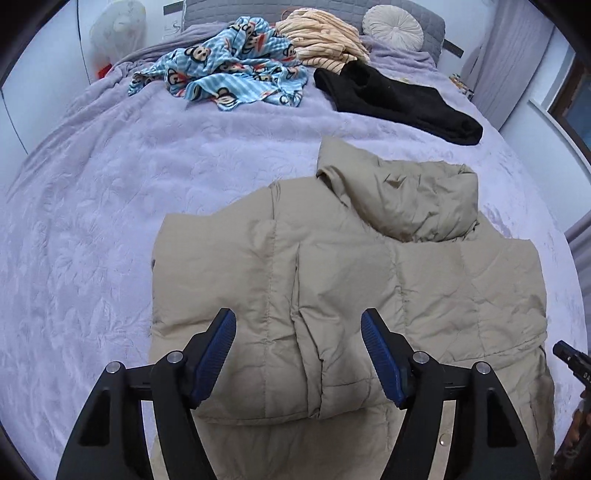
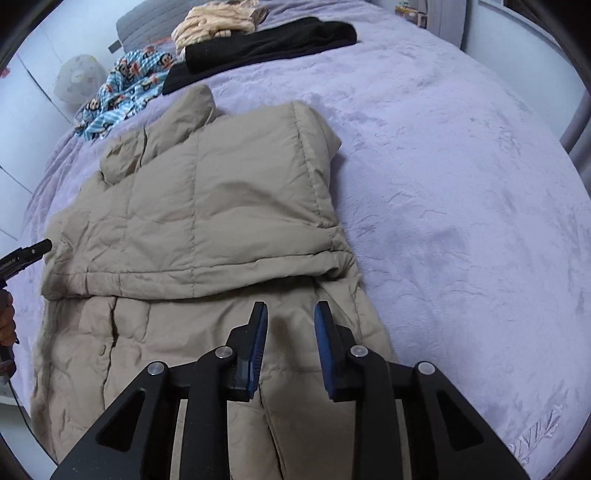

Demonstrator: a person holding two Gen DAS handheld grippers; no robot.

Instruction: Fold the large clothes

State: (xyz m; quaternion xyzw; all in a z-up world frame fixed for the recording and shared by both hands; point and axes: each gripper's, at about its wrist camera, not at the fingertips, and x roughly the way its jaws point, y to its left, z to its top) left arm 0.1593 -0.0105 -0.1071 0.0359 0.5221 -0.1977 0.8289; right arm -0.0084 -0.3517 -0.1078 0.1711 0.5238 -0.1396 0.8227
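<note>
Two tools, left tool and right tool, hover open-jawed, empty, above one beige jacket.

- A beige padded jacket lies flat on a lilac bedspread, its upper part folded down over the lower part.
- The right gripper hangs above the jacket's lower part, jaws a little apart with nothing between them.
- The tip of the left gripper shows at the left edge, just beside the jacket.
- A black garment, a blue cartoon-print cloth and a cream garment lie at the far end of the bed.
</note>
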